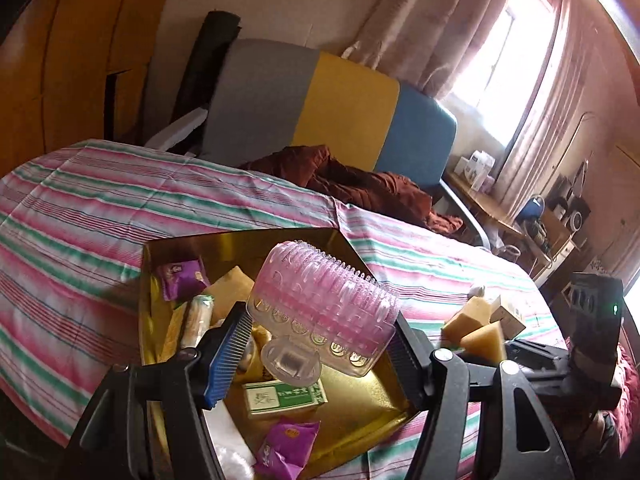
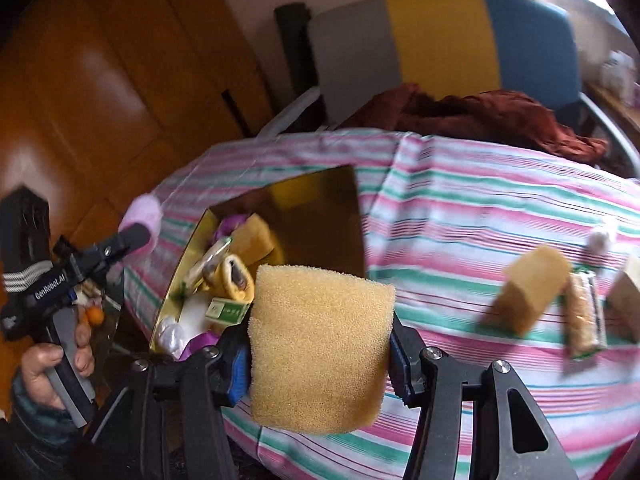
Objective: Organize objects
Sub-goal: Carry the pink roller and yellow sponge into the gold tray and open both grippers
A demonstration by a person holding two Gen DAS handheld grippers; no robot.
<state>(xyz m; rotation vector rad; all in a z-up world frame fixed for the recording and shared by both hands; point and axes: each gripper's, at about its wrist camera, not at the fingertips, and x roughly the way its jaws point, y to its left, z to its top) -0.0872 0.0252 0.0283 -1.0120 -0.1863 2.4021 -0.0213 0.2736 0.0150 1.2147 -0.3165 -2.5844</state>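
The job looks about half done. The gold box [image 1: 360, 412] on the striped bedcover [image 1: 80, 208] already holds purple packets [image 1: 182, 278], a sponge [image 1: 230, 290], a wrapped bar [image 1: 198, 318] and a green-and-white carton [image 1: 284, 396]. The left gripper [image 1: 320, 344] is clamped on a stack of pink plastic trays [image 1: 320, 304], held above the middle of the box. The right gripper [image 2: 320, 356] is closed on a yellow sponge [image 2: 320, 344], held over the cover just beside the box's near right corner.

Left to gather, toward the right edge of the bed: another sponge [image 2: 532, 288], a snack bar [image 2: 582, 316], a pale block [image 2: 626, 292] and a small white thing [image 2: 600, 238], too blurred to name.

Behind the bed stand a grey, yellow and blue chair back [image 1: 332, 108] with a brown garment [image 1: 360, 184], a wooden wardrobe [image 2: 100, 80], pink curtains [image 1: 440, 12] at a bright window, and a cluttered desk [image 1: 500, 208].
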